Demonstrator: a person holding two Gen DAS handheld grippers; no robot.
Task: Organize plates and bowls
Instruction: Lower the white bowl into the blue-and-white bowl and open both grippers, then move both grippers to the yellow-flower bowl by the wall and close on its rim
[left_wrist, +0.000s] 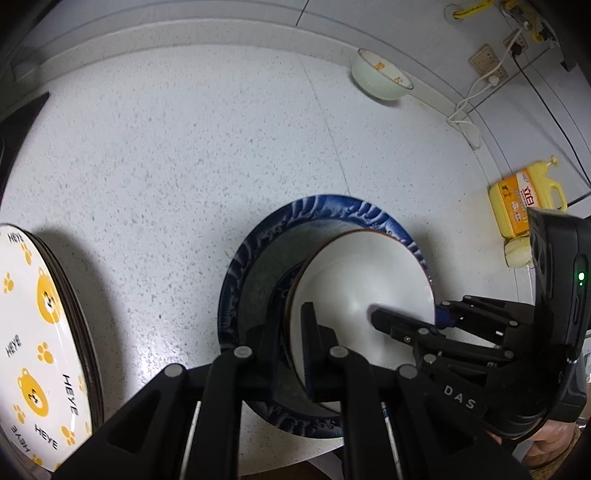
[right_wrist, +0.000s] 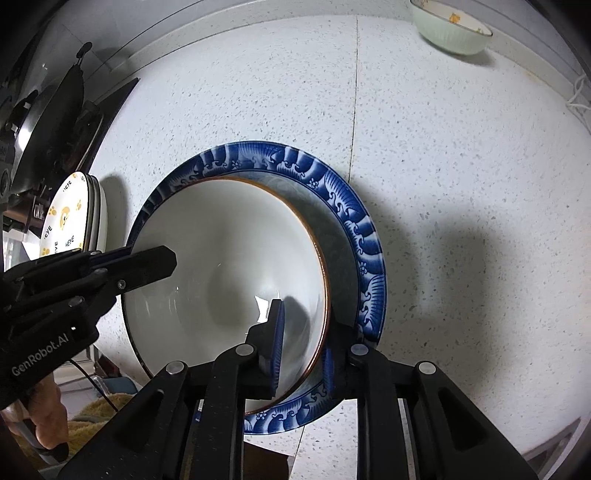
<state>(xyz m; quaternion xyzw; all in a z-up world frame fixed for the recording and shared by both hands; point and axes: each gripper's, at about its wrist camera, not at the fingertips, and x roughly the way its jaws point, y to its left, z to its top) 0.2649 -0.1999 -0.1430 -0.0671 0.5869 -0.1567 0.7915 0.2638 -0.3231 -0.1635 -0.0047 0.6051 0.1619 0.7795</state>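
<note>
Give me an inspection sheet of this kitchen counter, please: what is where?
Surface: speckled white countertop, one seam.
Job's things: white bowl sits inside blue patterned plate; stack of bear-print plates off to one side; pale green bowl far back.
Clutter: yellow detergent bottle.
Grippers: left gripper jaws clamp the white bowl's rim; right gripper jaws straddle the opposite rim, seemingly slightly apart.
Cables: white cord plugged into wall socket.
Surroundings: dark cookware beyond the bear-print plates.
</note>
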